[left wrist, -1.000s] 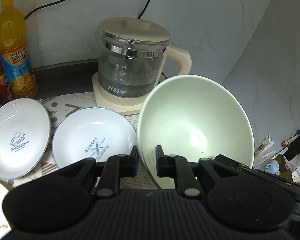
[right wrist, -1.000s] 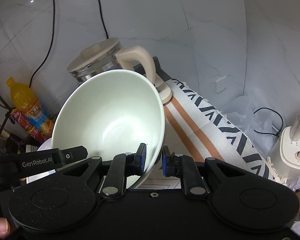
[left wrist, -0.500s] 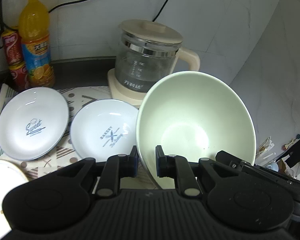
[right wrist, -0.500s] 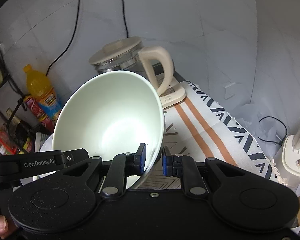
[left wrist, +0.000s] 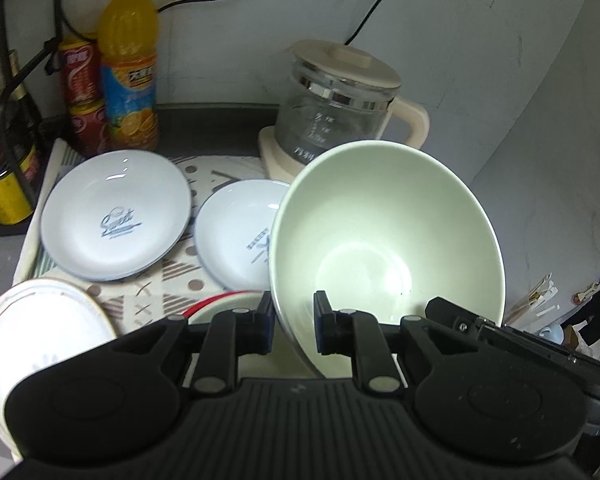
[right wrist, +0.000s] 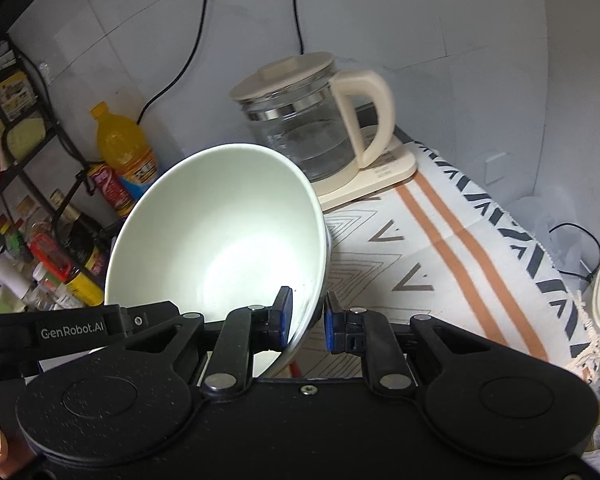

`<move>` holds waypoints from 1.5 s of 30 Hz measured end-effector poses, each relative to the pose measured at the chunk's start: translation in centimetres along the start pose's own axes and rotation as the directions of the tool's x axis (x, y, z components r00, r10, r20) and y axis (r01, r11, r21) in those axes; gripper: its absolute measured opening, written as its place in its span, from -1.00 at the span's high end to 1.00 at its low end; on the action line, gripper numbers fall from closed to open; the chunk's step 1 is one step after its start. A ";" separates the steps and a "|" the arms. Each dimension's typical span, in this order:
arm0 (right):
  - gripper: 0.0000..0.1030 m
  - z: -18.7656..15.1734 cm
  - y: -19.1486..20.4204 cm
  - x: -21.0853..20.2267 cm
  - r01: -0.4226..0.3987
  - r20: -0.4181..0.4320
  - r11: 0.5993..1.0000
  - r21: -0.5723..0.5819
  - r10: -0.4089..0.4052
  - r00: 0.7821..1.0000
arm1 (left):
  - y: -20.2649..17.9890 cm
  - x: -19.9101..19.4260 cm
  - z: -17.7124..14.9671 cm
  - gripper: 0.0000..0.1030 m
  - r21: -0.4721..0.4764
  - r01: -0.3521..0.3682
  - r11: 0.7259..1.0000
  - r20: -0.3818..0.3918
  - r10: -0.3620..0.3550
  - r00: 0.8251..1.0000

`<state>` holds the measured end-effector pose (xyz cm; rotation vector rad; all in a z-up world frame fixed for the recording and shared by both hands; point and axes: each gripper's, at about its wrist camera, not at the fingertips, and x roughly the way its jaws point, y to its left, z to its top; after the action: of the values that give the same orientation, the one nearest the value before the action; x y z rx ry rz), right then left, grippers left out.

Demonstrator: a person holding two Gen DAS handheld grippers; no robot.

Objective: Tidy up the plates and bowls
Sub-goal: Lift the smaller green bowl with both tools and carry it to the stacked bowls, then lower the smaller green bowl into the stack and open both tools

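Observation:
A large pale green bowl [left wrist: 384,232] hangs tilted above the counter, held by both grippers on its near rim. My left gripper [left wrist: 293,322] has the rim's left side between its pads and still grips it, though its jaws are opening slightly. My right gripper [right wrist: 306,320] is shut on the right side of the bowl [right wrist: 228,232]. Below, on a patterned mat, lie a white "Sweet" plate [left wrist: 116,216], a smaller white plate with blue print [left wrist: 236,232] and a gold-rimmed white plate [left wrist: 40,332]. A red-rimmed dish [left wrist: 220,300] peeks out under the left fingers.
A glass kettle [left wrist: 340,100] on a cream base stands at the back by the wall. An orange juice bottle [left wrist: 128,80] and red cans [left wrist: 80,92] stand at the back left beside a black rack. A striped cloth [right wrist: 440,260] covers the surface to the right.
Both grippers have carried the bowl leftward. The kettle slid right in the left wrist view, and the gold-rimmed plate, red-rimmed dish and rack came into sight.

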<state>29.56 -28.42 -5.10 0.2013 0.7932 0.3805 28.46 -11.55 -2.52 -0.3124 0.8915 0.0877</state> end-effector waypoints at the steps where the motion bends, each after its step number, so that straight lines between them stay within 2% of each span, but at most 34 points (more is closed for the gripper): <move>1: 0.69 -0.1 0.2 0.0 -0.005 -0.003 1.000 -0.004 0.005 1.000 | 0.2 -0.1 -0.2 0.69 -0.004 -0.003 1.000 -0.001 0.003 1.000; 10: 0.68 -1.6 1.6 0.4 -0.020 -0.045 0.999 -0.046 0.018 0.999 | 1.7 -0.7 -1.6 0.68 -0.021 -0.041 0.999 -0.020 0.040 0.999; 15: 0.68 -2.2 2.2 0.3 -0.011 -0.052 0.996 -0.086 0.006 0.999 | 2.7 -0.4 -2.5 0.68 -0.046 -0.026 0.999 -0.056 0.024 0.998; 31: 0.60 -4.4 3.2 1.2 0.003 -0.122 0.987 -0.159 -0.023 0.992 | 3.7 0.7 -5.2 0.68 -0.054 -0.062 0.997 -0.169 0.052 0.984; 39: 0.56 -5.3 4.0 2.2 -0.003 -0.155 0.979 -0.203 -0.029 0.987 | 4.3 1.4 -5.4 0.64 -0.063 -0.099 0.993 -0.185 0.086 0.979; 45: 0.41 -5.3 4.3 2.3 -0.023 -0.150 0.976 -0.218 -0.010 0.989 | 4.8 1.2 -5.2 0.60 -0.085 -0.101 0.991 -0.172 0.085 0.981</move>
<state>26.01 -23.36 -8.89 -0.0321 0.8927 0.4902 24.33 -8.60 -7.56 -0.3696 1.0719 0.1925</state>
